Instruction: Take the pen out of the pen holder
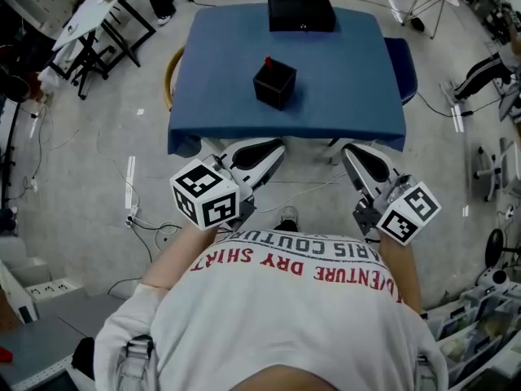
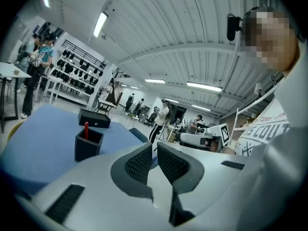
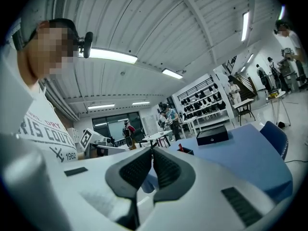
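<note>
A black square pen holder (image 1: 274, 84) stands mid-table on the blue table (image 1: 342, 88), with a red pen (image 1: 268, 60) sticking up out of it. My left gripper (image 1: 278, 147) and right gripper (image 1: 349, 151) hover side by side just short of the table's near edge, both pointing toward it, both shut and empty. In the left gripper view the holder (image 2: 88, 146) and pen (image 2: 86, 129) lie ahead to the left of the jaw tips (image 2: 154, 146). The right gripper view shows the holder (image 3: 187, 151) just right of the tips (image 3: 152, 152).
A flat black box (image 1: 301, 13) sits at the table's far edge. A blue chair (image 1: 404, 65) stands at the table's right side and a yellow-framed one (image 1: 170, 76) at its left. Cables trail over the floor. Folding tables (image 1: 98, 10) and several people stand further off.
</note>
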`<action>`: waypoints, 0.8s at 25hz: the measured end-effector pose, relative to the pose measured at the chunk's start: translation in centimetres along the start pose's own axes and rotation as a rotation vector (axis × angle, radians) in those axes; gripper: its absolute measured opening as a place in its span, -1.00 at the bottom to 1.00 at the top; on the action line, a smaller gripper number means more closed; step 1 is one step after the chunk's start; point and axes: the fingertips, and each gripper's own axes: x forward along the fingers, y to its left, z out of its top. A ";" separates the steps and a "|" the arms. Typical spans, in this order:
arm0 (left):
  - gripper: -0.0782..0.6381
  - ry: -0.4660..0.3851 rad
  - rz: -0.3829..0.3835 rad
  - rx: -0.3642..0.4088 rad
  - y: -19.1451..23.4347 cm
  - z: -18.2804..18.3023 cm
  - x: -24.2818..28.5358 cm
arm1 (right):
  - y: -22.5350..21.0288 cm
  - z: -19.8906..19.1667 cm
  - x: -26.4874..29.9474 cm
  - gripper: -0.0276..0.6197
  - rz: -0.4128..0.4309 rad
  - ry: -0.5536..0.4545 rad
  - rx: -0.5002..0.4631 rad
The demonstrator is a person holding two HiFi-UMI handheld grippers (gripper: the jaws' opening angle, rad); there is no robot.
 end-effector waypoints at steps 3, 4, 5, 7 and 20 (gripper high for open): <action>-0.67 -0.008 0.011 0.022 1.8 1.1 1.0 | -1.7 0.7 1.5 -0.83 0.007 0.005 -0.002; -0.63 -0.008 0.018 0.023 2.4 1.3 1.3 | -2.1 0.7 1.9 -0.83 0.011 0.009 0.000; -0.52 -0.009 0.025 0.022 3.0 1.5 1.6 | -2.6 0.7 2.2 -0.83 0.015 0.015 0.002; -0.38 -0.017 0.047 0.017 4.1 2.0 2.1 | -3.5 0.6 2.9 -0.83 0.026 0.030 0.002; -0.08 -0.026 0.142 0.046 9.2 3.6 3.8 | -6.2 0.7 6.7 -0.83 0.093 0.069 -0.034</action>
